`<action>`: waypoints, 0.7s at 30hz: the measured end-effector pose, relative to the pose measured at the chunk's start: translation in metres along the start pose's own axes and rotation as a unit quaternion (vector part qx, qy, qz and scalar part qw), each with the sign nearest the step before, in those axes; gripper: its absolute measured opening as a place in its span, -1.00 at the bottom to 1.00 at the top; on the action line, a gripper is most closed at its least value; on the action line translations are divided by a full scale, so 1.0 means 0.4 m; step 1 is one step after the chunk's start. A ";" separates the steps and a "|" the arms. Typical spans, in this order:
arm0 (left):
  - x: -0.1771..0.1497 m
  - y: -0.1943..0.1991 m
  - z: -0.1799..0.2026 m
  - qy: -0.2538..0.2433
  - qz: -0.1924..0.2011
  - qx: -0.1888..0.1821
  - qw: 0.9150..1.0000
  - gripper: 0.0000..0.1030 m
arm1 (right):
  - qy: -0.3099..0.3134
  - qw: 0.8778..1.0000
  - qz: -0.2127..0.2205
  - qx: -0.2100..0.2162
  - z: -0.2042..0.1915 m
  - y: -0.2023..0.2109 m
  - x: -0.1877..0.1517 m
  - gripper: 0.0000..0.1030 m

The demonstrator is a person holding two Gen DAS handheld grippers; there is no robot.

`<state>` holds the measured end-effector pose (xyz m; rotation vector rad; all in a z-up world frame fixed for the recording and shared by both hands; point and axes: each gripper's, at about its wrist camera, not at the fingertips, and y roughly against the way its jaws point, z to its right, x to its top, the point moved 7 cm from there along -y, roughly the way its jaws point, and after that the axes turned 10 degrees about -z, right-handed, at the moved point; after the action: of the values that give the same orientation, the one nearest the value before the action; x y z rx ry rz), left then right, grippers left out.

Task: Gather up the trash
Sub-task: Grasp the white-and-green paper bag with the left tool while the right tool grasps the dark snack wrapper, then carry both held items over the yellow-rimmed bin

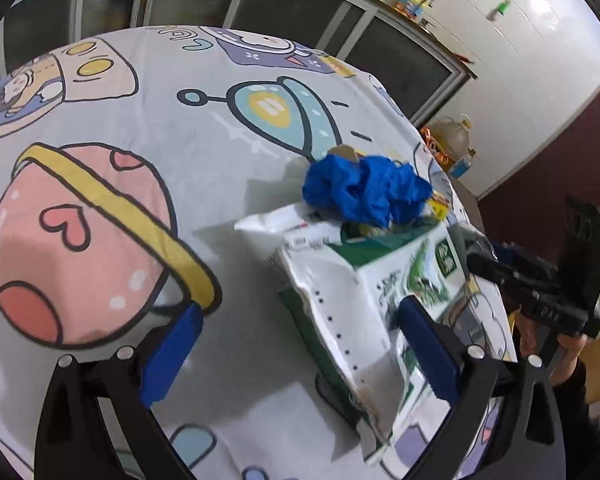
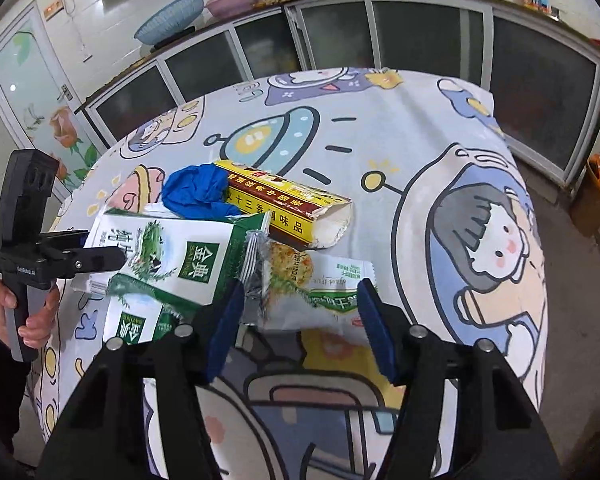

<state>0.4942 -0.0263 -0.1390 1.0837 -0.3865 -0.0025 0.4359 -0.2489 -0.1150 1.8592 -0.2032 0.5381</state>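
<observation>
Blue pads of my right gripper (image 2: pixel 300 320) sit nearest, spread wide on either side of a crinkled snack wrapper (image 2: pixel 320 292) lying on the cartoon tablecloth (image 2: pixel 420 128), not closed on it. Left of the wrapper lies a flattened green-and-white milk carton (image 2: pixel 168 256); beyond it lie a crumpled blue glove (image 2: pixel 196 196) and a yellow spice box (image 2: pixel 288 208). My left gripper (image 1: pixel 296 344) is also open, one finger (image 1: pixel 424 344) over the carton (image 1: pixel 364 288).

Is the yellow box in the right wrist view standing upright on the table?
No. The yellow box lies flat on its side on the table, beside the blue glove.
</observation>
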 end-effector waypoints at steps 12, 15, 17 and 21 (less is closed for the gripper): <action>0.004 0.054 0.046 0.009 0.028 -0.068 0.997 -0.52 | -0.019 1.000 0.003 -0.003 0.012 0.022 -0.012 -0.79; -0.017 0.101 0.051 0.012 0.038 -0.097 0.994 -0.59 | -0.013 1.000 0.013 -0.003 0.001 0.065 -0.024 -0.79; -0.037 0.142 0.057 0.008 0.051 -0.098 0.994 -0.59 | -0.008 1.000 0.021 -0.003 -0.012 0.098 -0.036 -0.79; -0.081 0.206 0.069 0.006 0.067 -0.106 0.992 -0.60 | 0.001 0.999 0.037 -0.002 -0.041 0.160 -0.062 -0.79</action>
<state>0.4405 -0.0048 -0.0669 0.8453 -0.4383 0.0807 0.3847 -0.2590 -0.0678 1.8531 -0.2714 0.5907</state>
